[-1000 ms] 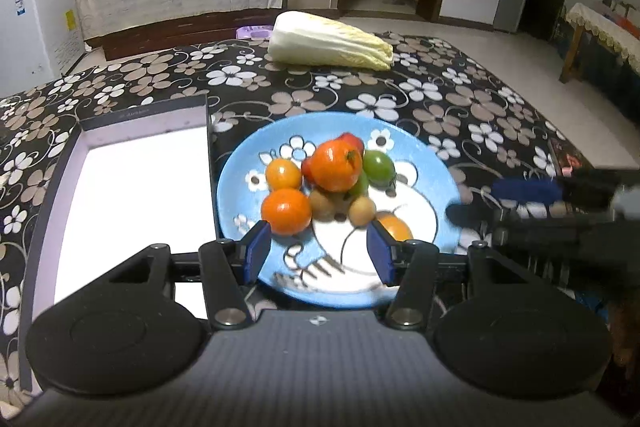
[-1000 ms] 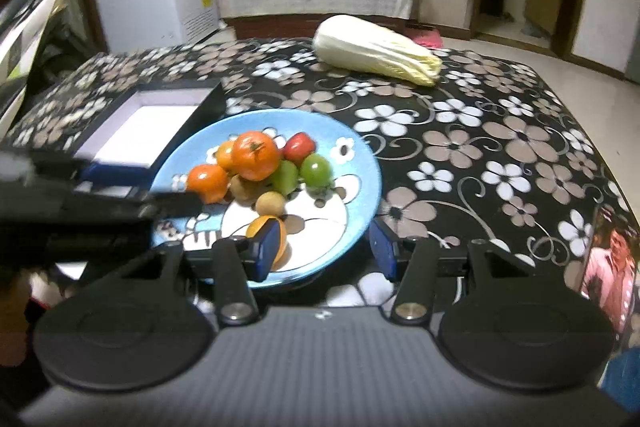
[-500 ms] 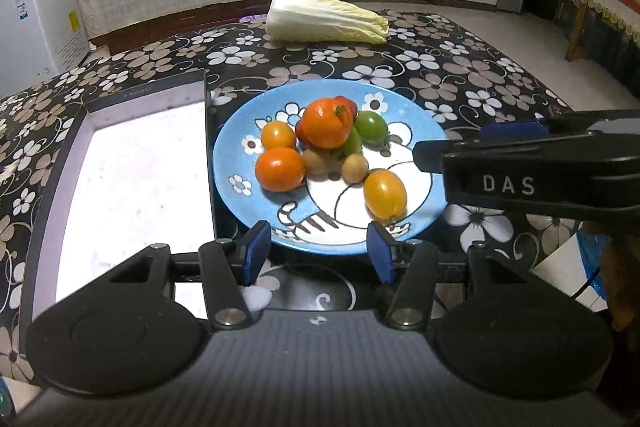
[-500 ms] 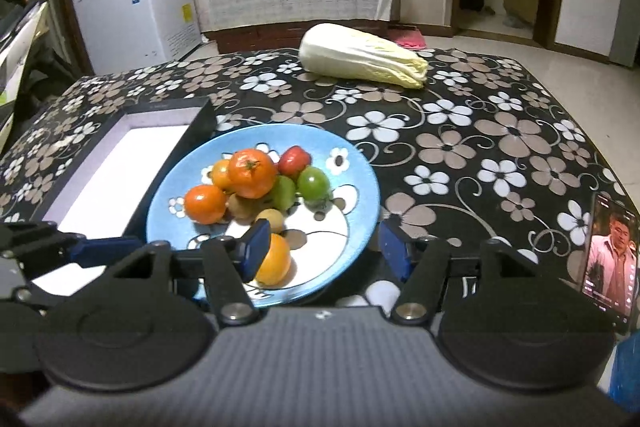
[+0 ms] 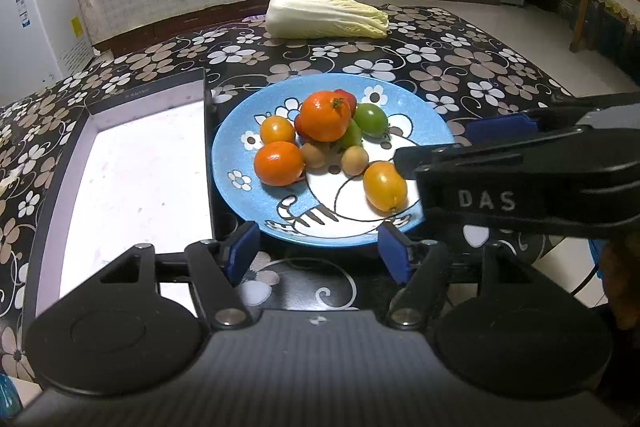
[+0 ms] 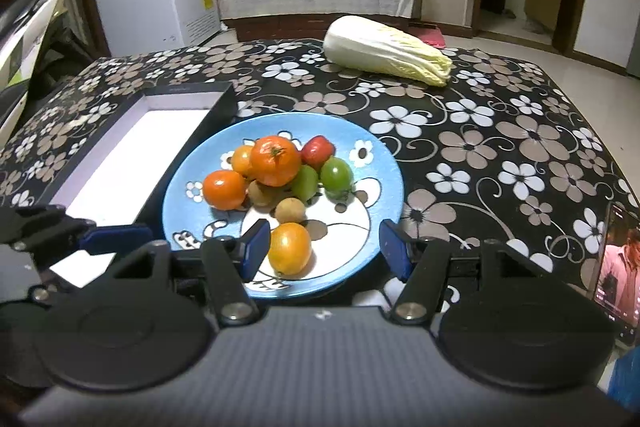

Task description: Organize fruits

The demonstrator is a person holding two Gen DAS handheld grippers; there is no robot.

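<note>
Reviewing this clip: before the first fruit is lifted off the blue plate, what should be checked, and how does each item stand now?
1. Right tool open and holding nothing: ok; its jaws have just been opening.
2. Left tool open and holding nothing: ok; jaws have just been opening, short of the blue plate.
3. Yellow-orange fruit free to take: ok, it lies apart from the pile, nearest the right tool.
4. Big orange tomato stable: not ok, it sits on top of other fruits.
5. Open box ready beside the plate: ok, white floor bare.
6. Tools clear of each other: cannot tell, they are close together.
</note>
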